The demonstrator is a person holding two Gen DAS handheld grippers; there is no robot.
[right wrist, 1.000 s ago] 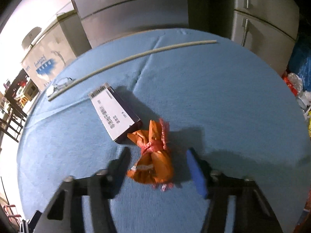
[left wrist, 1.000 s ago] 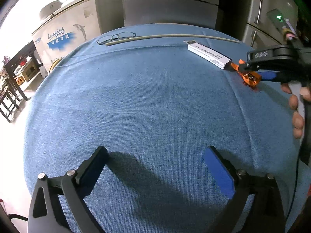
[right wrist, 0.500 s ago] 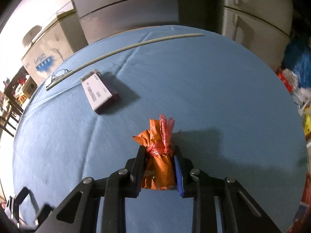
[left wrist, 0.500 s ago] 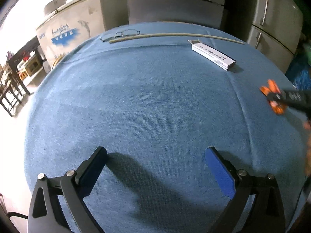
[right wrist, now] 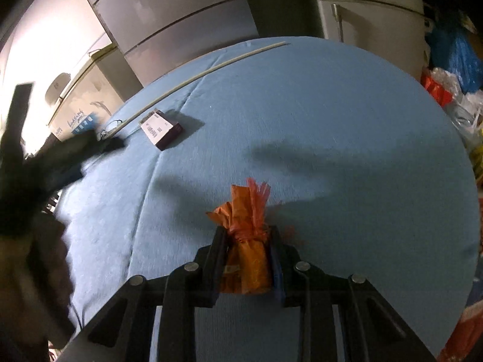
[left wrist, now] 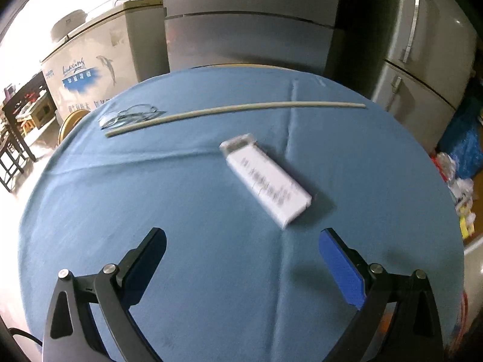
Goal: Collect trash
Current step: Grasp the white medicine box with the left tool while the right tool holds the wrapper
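Observation:
My right gripper is shut on an orange wrapper bundle, held above the round table's blue cloth. A white-faced flat box lies on the cloth just ahead of my left gripper, which is open and empty, with the box slightly right of centre between the fingers. The same box, with dark sides, shows at the left of the right wrist view. The left gripper appears there as a dark blur.
A long pale rod and a pair of glasses lie at the table's far side. Refrigerators and a chest freezer stand behind. Plastic bags pile up at the right, off the table.
My right gripper closed on the orange bundle and lifted it back from the box. My left gripper moved forward and right; the white box is now close in front of it.

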